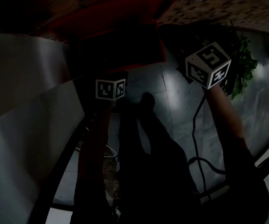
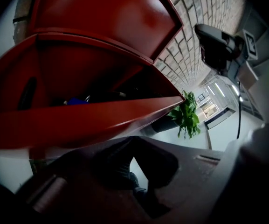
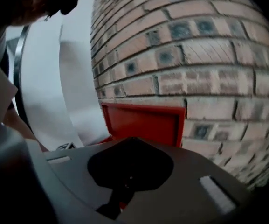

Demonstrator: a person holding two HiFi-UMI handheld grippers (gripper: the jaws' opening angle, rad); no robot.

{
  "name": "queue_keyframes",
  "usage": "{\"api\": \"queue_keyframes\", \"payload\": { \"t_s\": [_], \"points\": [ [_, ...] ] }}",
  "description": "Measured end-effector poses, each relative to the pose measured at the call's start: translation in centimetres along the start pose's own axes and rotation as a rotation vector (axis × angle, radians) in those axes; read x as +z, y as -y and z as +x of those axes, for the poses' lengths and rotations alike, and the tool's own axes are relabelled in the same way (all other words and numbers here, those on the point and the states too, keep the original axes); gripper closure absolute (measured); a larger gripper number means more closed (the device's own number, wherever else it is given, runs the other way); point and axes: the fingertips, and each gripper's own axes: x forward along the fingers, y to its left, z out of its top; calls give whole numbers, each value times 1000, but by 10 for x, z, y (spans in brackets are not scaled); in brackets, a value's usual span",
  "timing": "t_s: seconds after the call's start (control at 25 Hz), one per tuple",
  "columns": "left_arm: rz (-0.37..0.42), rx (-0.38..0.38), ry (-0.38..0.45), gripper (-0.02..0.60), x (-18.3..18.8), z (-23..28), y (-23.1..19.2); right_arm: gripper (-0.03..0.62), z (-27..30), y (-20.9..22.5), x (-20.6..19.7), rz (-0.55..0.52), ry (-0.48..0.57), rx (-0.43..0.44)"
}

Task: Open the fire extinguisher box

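The red fire extinguisher box stands against the brick wall with its lid swung up. Its front wall runs just above my left gripper, and a blue item shows inside the dark interior. The left jaws are too dark to judge. My right gripper is shut with nothing seen between its jaws, and it points at a red rimmed panel of the box on the wall. The head view is very dark and shows both marker cubes, the left and the right, below the box.
A green potted plant stands to the right of the box on the pale tiled floor. A large white curved panel fills the left side. A black cable hangs from the right gripper. The person's legs are below.
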Motion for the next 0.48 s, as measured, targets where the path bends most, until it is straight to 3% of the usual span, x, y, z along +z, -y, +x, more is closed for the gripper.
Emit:
{"api": "queue_keyframes", "payload": {
  "t_s": [0.12, 0.48],
  "points": [
    [7, 5, -11, 583, -3, -6, -5, 592, -5, -12, -21, 85, -22, 41],
    [-59, -24, 14, 583, -3, -10, -9, 592, -1, -28, -19, 81, -41, 68]
  ]
}}
